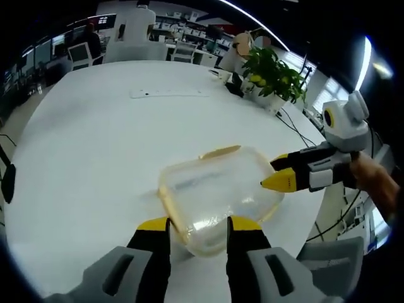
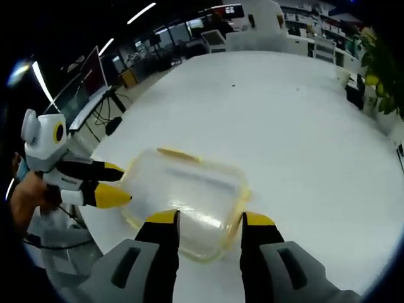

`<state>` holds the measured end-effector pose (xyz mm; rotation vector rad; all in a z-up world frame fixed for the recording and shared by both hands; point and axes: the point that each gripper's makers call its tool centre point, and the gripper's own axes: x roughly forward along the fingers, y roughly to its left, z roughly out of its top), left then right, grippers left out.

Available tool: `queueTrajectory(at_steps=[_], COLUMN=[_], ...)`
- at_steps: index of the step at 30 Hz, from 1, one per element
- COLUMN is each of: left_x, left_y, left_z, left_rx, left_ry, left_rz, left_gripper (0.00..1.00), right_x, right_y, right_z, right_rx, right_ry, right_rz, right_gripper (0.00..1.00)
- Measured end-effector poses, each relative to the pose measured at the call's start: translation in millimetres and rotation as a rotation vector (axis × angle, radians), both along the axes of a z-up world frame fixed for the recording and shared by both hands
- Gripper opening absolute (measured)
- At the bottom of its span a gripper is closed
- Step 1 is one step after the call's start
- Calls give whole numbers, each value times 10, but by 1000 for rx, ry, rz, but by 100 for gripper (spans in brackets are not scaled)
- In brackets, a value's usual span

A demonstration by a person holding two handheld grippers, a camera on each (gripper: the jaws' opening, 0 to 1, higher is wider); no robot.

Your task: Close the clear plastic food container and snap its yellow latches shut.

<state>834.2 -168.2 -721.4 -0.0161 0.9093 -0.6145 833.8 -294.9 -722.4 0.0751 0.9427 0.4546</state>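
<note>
Lying flat on white table (image 1: 95, 139), lidded container (image 1: 218, 196), both grippers' fingers wide.

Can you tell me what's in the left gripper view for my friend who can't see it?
A clear container with yellow latches sits on a white table, between the left gripper's open fingers. The right gripper reaches in from the right, touching its edge. A plant stands at the table's far side.

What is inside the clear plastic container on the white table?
Through the lid, the clear plastic container looks empty; no food shows. Glare on the lid blurs part of the interior, so small contents cannot be excluded. It rests on the white table.
</note>
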Motion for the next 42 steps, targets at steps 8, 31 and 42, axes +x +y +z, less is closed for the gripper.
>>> queueTrajectory(at_steps=[8,31,42], left_x=[-80,-345,-434], left_y=[101,398,494], left_z=[2,9,4], left_rx=[1,6,9], left_ry=[3,15,23], left_rz=[-5,-1,-6], left_gripper=[27,28,28], right_x=[-88,-347,-441], right_y=[108,379,462], right_z=[9,18,10], right_rx=[2,11,13], right_ry=[0,-9,-10], right_rz=[6,21,31], right_gripper=[34,34,34])
